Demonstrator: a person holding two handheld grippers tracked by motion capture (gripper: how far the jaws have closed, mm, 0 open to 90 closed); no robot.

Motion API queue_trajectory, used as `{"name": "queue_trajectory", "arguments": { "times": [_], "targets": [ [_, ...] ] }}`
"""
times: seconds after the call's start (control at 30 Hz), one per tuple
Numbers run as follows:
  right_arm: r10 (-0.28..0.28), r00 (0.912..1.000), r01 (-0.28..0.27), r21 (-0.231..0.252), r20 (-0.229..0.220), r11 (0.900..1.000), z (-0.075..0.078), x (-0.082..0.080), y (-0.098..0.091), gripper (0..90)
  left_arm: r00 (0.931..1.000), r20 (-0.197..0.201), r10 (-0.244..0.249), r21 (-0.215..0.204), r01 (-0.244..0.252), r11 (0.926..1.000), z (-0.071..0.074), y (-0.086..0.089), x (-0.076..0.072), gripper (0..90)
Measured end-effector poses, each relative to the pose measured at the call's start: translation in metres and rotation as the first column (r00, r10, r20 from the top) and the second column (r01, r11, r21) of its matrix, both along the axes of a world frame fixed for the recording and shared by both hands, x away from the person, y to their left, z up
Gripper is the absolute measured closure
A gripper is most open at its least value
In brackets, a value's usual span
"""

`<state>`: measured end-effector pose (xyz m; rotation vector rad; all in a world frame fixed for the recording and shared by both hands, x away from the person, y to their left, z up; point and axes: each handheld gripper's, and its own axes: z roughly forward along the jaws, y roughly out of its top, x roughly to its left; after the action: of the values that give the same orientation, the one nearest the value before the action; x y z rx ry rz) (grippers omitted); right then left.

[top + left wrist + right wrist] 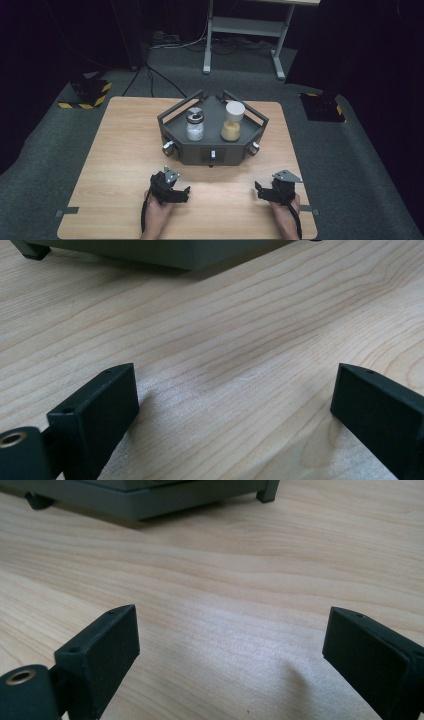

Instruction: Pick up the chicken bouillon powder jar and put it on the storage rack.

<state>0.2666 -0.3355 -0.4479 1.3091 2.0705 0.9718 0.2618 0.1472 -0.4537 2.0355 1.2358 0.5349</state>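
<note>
**A:** From the high view, what stood on the tabletop (125, 150)?

**B:** A grey tray (212, 150) held a shaker jar (195, 125) and a white-capped jar (232, 121) of tan grains. The left tongs (176, 192) and right tongs (266, 192) rested near the front edge, well apart from the tray, both gaping and empty. The room behind lay too dark to read.

**A:** And the left gripper view?

**B:** Jaws stood wide over bare wood; the tray's base (165, 252) was cut off at the top.

**A:** The right gripper view?

**B:** The same: jaws spread, nothing between them, the tray's lower edge (150, 502) cropped, jars hidden.
</note>
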Motion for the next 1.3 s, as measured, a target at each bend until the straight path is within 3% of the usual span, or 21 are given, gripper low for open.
{"name": "queue_trajectory", "arguments": {
  "times": [0.6, 0.7, 1.3],
  "targets": [
    [-0.034, 0.9975, 0.032, -0.037, -0.061, 0.9988, 0.002, 0.005, 0.009, 7.3, 0.9999, 0.001, -0.015, -0.004, 0.015, 0.9999, 0.0, 0.003, 0.0, 5.6],
    [-0.034, 0.9962, 0.033, -0.018, -0.08, 0.9993, 0.002, 0.009, 0.005, 6.5, 0.9999, 0.002, -0.015, -0.002, 0.015, 0.9999, 0.0, 0.003, 0.0, 5.8],
    [-0.029, 0.9962, 0.027, -0.021, -0.082, 0.9994, 0.002, 0.01, 0.005, 5.4, 0.9999, 0.001, -0.011, 0.0, 0.011, 0.9999, 0.0, 0.002, 0.001, 5.3]
  ]
}}
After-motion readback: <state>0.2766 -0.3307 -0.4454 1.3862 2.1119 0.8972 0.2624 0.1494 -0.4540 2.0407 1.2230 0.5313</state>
